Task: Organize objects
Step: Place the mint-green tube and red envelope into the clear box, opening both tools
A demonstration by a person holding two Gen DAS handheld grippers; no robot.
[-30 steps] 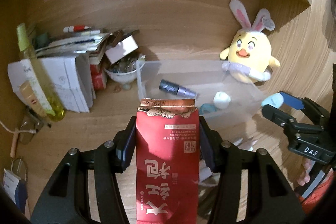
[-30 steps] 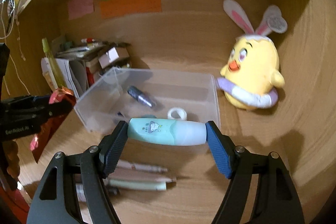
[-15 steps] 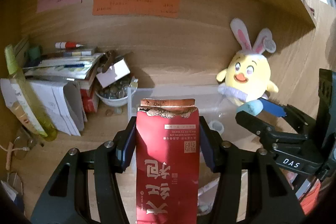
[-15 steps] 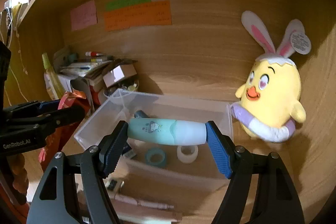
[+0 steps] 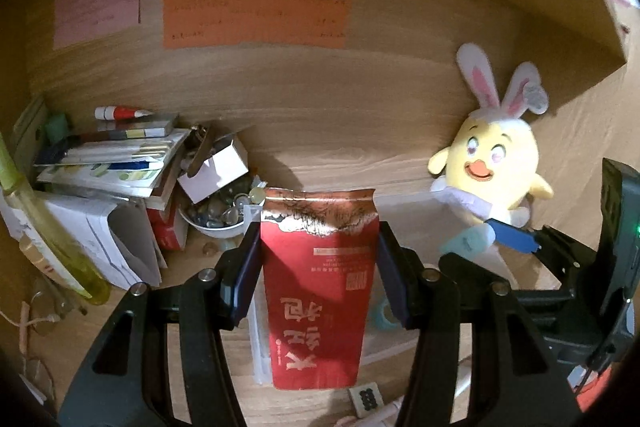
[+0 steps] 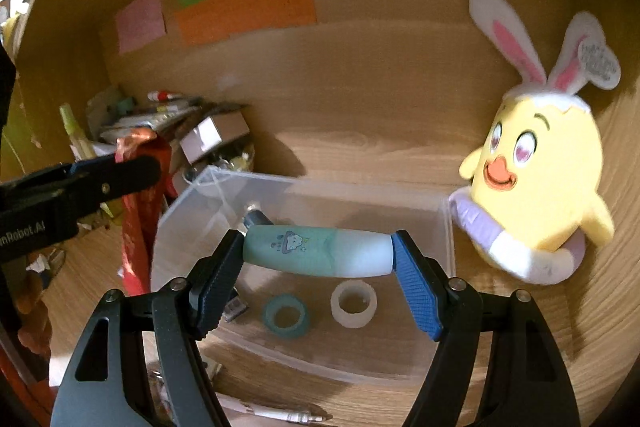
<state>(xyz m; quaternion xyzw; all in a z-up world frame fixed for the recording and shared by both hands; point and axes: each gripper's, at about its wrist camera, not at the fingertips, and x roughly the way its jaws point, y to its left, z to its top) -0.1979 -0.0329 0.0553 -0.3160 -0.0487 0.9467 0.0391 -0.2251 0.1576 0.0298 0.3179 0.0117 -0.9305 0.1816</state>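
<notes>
Red pouch (image 5: 320, 283) clamped in left gripper (image 5: 318, 275); mint tube (image 6: 318, 254) in right gripper (image 6: 320, 267).

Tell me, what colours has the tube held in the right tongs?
The tube is mint green with a white cap end; clearest in the right wrist view.

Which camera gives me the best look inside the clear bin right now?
The right wrist view: the clear bin sits open below, showing the teal tape roll and white tape roll. In the left wrist view the red pouch hides most of it.

Black tool (image 6: 318, 283), blue ribbed pads (image 6: 416, 291)
</notes>
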